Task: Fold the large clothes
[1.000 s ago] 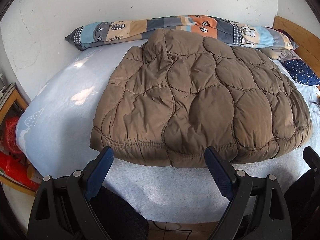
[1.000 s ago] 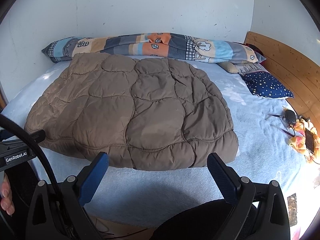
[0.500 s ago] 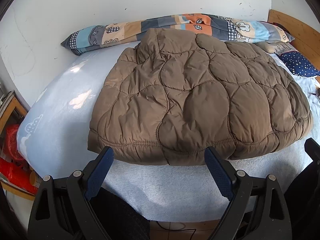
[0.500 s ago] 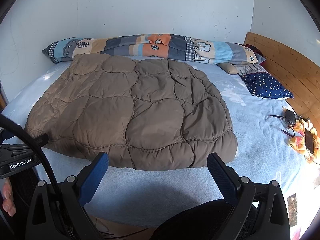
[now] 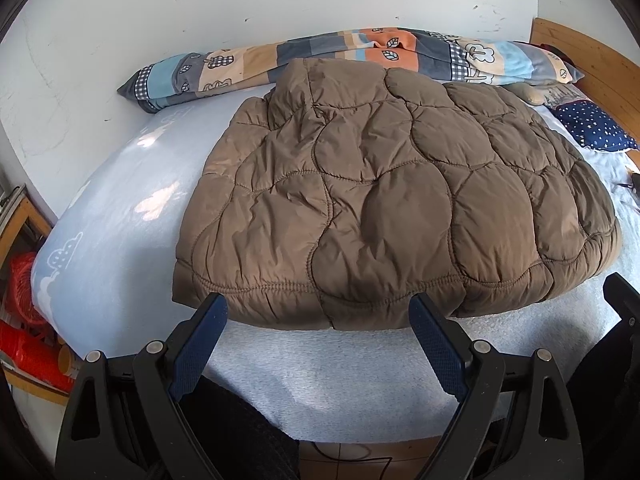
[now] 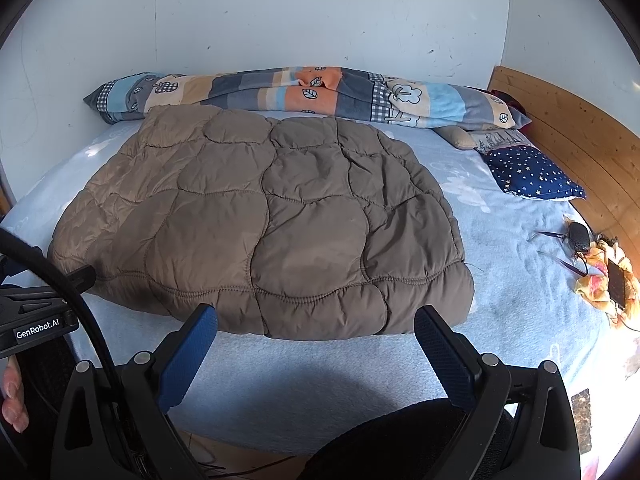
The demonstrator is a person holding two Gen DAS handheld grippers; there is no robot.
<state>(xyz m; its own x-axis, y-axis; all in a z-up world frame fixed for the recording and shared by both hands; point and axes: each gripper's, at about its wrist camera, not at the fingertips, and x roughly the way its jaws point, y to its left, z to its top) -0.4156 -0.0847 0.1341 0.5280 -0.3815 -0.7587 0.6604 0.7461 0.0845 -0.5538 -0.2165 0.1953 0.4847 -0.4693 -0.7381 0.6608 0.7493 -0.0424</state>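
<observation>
Bed: pale blue sheet (image 5: 120, 240) under everything.
Left gripper (image 5: 318, 322): spread, empty, just short of the hem.
Right gripper (image 6: 316, 332): spread, empty.
Jacket (image 6: 260, 216): brown, quilted, flat mid-bed.
Risk: puffy, slippery fabric may slide from a shallow pinch.
Far: rolled quilt (image 6: 320, 92) along the wall.

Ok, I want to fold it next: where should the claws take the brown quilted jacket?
Take the brown quilted jacket by its near stitched hem, one open claw per corner: left claw, right claw. Come from the bed's front edge, since that hem lies flat and faces both.
</observation>
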